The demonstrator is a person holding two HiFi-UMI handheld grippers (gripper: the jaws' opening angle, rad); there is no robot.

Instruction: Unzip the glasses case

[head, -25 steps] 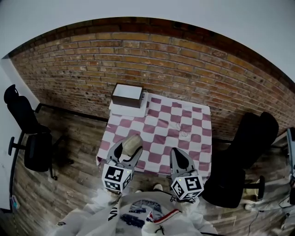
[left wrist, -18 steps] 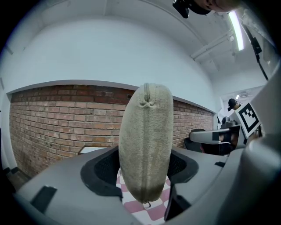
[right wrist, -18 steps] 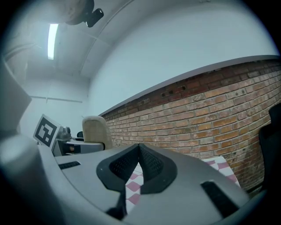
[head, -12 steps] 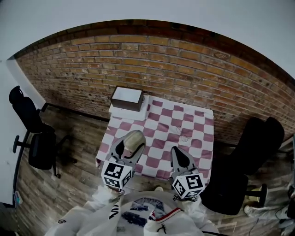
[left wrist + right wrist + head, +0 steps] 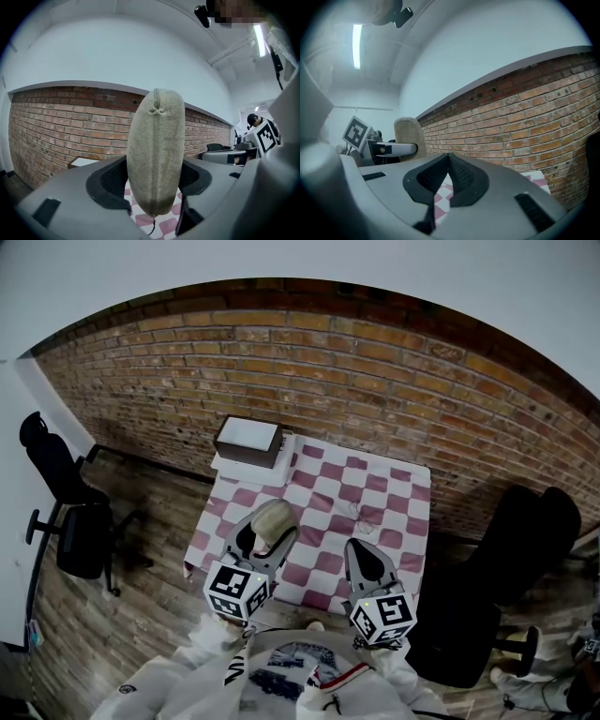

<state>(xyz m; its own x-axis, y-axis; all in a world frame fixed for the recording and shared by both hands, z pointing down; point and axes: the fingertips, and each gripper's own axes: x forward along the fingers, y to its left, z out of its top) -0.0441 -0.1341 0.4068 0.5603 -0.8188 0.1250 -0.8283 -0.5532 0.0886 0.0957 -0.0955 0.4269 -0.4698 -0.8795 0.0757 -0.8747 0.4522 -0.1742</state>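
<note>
A beige fabric glasses case (image 5: 154,154) stands upright between the jaws of my left gripper (image 5: 262,538), which is shut on it. Its zipper seam runs up the middle and a thin dark pull cord hangs from its lower end. In the head view the case (image 5: 272,521) sits over the near left part of the checkered table (image 5: 375,486). My right gripper (image 5: 367,563) is shut and holds nothing, level with the left one over the table's near edge. From the right gripper view the case (image 5: 410,136) shows at the left, apart from the right gripper (image 5: 448,161).
A brown and white box (image 5: 247,441) lies at the table's far left corner, against the brick wall (image 5: 375,381). Black office chairs stand at the left (image 5: 70,521) and at the right (image 5: 506,559) of the table. The floor is wood.
Both grippers have moved forward over the table's near edge, the left one carrying the case with it. The grips have not changed.
</note>
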